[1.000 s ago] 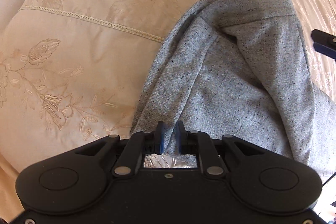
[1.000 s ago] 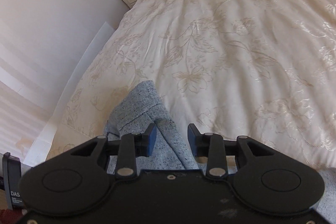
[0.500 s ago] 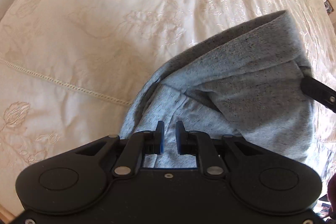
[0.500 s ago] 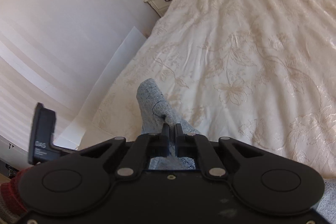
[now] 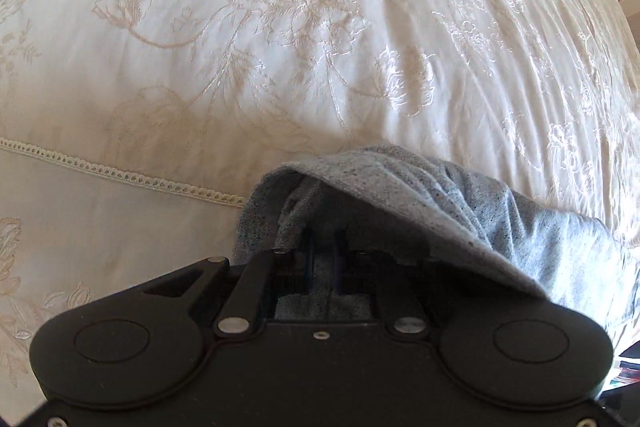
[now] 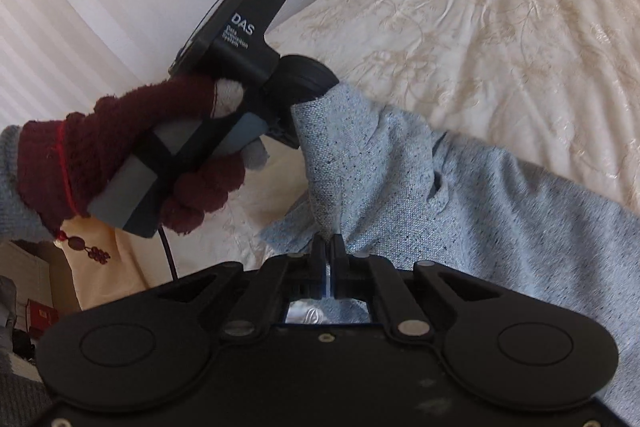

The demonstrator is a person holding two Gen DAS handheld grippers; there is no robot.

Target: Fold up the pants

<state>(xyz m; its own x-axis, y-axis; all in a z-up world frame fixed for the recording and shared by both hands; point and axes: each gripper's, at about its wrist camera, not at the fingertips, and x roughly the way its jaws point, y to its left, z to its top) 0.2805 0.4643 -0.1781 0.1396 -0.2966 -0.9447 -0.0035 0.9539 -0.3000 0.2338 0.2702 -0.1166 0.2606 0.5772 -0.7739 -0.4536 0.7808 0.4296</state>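
White letters "DAS" show on the black left hand-held gripper [image 6: 294,131], its jaws closing on soft grey pants [image 6: 460,195]; a red-gloved hand [image 6: 132,159] tilts it. The right hand-held gripper [image 6: 328,247] pinches them too.

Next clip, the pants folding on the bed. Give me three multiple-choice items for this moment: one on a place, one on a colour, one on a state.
1. Where do the pants lie?
A. on a cream embroidered bedspread
B. on a wooden floor
C. in a basket

2. What colour is the glove on the left hand?
A. yellow
B. dark red
C. white

3. How does the right gripper stand?
A. wide open above the bed
B. shut on a pillow
C. shut on the pants

Answers: 1 A, the grey cloth rests on the floral bedspread in both views. 2 B, the right wrist view shows a dark red glove around the handle of the left gripper. 3 C, its fingers are pinched together with a fold of grey cloth between them.
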